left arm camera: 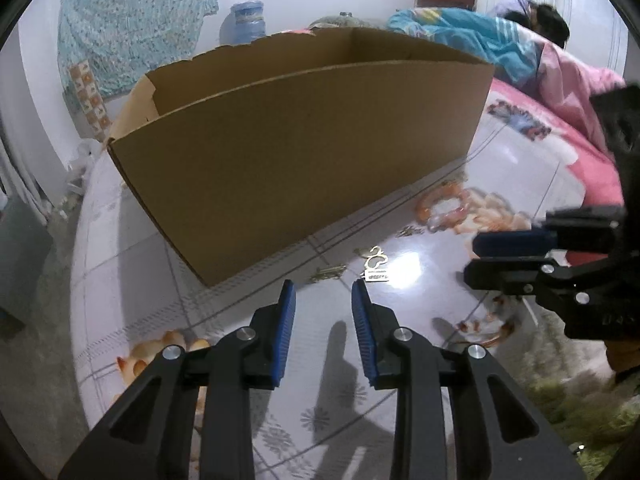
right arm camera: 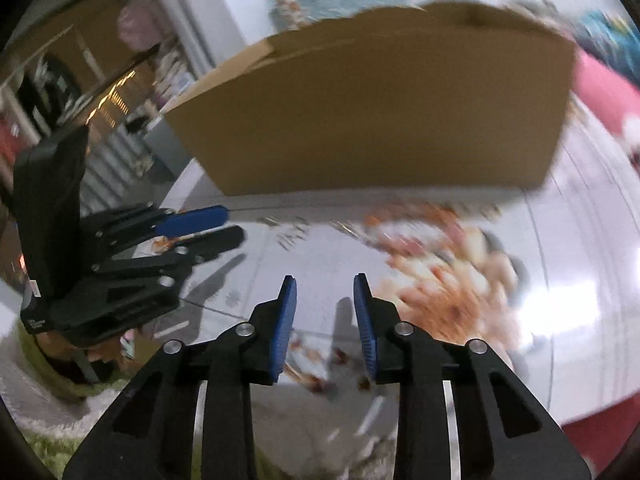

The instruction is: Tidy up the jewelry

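Left gripper (left arm camera: 323,294): jaws parted, nothing between them, above a glossy bench (left arm camera: 420,360). Right gripper (right arm camera: 325,290): jaws parted, empty. Jewelry: gold pendant (left arm camera: 375,258) with white tag (left arm camera: 377,276) and gold chain (left arm camera: 328,273), on the bench just ahead of the left jaws. Cardboard box (left arm camera: 288,152): open-topped, behind the jewelry.

In the left wrist view a cardboard box (left arm camera: 296,152) fills the middle and upper centre, standing on the table (left arm camera: 132,264). Before it, lower centre, lie small jewelry pieces (left arm camera: 374,258) with a tag (left arm camera: 377,276), and a bangle (left arm camera: 442,206) further right. The left gripper (left arm camera: 323,296) rises from the bottom edge just below them; the right gripper (left arm camera: 480,258) enters from the right edge. Bedding (left arm camera: 560,80) lies upper right, behind the box.
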A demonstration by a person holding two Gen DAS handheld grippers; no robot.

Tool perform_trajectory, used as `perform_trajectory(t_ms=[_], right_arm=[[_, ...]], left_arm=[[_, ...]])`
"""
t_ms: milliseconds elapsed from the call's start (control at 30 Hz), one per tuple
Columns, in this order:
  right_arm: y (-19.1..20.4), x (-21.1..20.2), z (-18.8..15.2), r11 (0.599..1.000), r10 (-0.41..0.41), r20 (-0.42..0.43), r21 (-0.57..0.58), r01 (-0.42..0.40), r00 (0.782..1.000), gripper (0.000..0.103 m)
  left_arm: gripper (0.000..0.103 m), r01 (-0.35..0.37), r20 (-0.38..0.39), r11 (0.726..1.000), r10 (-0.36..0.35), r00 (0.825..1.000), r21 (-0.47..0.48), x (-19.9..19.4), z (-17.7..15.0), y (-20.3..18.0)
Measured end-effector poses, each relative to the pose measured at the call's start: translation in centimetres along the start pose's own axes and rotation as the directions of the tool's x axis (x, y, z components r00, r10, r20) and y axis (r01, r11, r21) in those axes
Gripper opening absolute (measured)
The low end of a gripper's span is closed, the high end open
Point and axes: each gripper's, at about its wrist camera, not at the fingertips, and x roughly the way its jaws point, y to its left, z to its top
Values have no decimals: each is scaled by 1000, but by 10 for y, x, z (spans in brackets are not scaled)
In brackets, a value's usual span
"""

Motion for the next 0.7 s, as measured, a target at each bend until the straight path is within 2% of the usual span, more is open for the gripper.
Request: perform_trajectory(t_ms=[200,367,700], right_arm=[[28,29,11,993,-12,-17,-117,10,1000,21],[29,43,16,985,-36,-33,-170,30,999,15],[44,57,28,945,-78,-42,-321,61,996,11]], left_arm=[[28,8,-11,1000,-8,1000,6,5,-3,3],[28,18,-25,1000,-18,1000,-10,9,-4,9],[28,37,-18,999,-38,999,-9,13,-4,10]])
